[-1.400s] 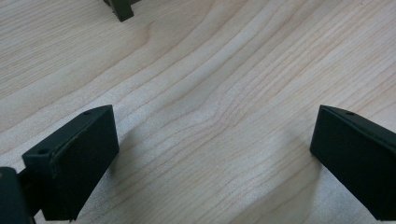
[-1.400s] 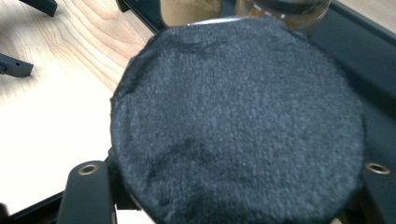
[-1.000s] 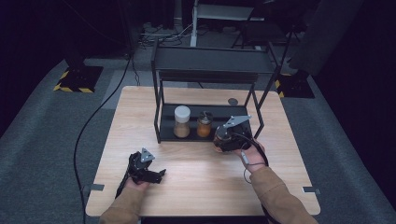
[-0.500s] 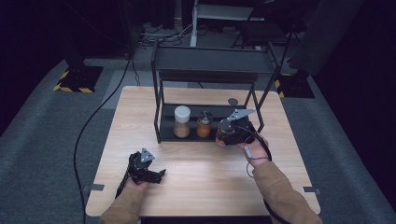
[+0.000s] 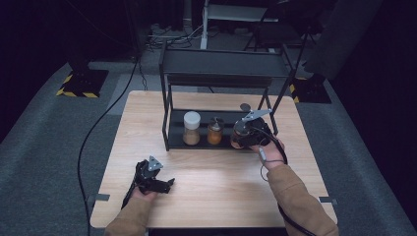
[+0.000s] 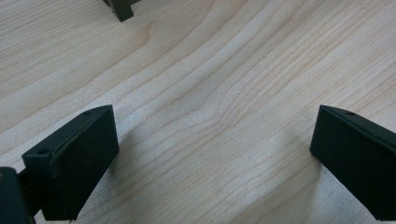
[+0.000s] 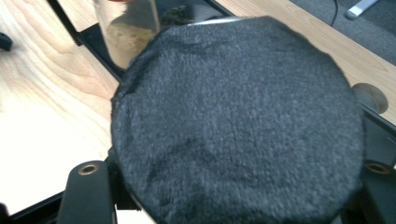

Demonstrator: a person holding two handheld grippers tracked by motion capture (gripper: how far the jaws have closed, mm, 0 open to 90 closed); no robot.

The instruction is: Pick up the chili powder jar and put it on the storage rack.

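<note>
A jar [image 5: 237, 133] with a round black felt-like top [image 7: 238, 121] sits between the jaws of my right gripper [image 5: 244, 133], which is shut on it at the right end of the black rack's lower shelf [image 5: 177, 137]. Whether the jar rests on the shelf I cannot tell. In the right gripper view the black top hides most of the gripper [image 7: 233, 189]. My left gripper [image 5: 167, 184] lies on the wooden table [image 5: 221, 187] at the front left, open, with bare wood between its jaws [image 6: 212, 154].
On the lower shelf stand a white-lidded jar [image 5: 191, 128] of tan powder [image 7: 126, 28] and a smaller orange jar [image 5: 214, 132]. The rack's top shelf [image 5: 221, 61] overhangs them. A small round object [image 5: 244, 106] lies behind the rack. A cable [image 5: 98, 132] trails off the table's left.
My right gripper has edged a little farther and to the right with the jar, closer to the rack's lower shelf. The left gripper has stayed where it was.
</note>
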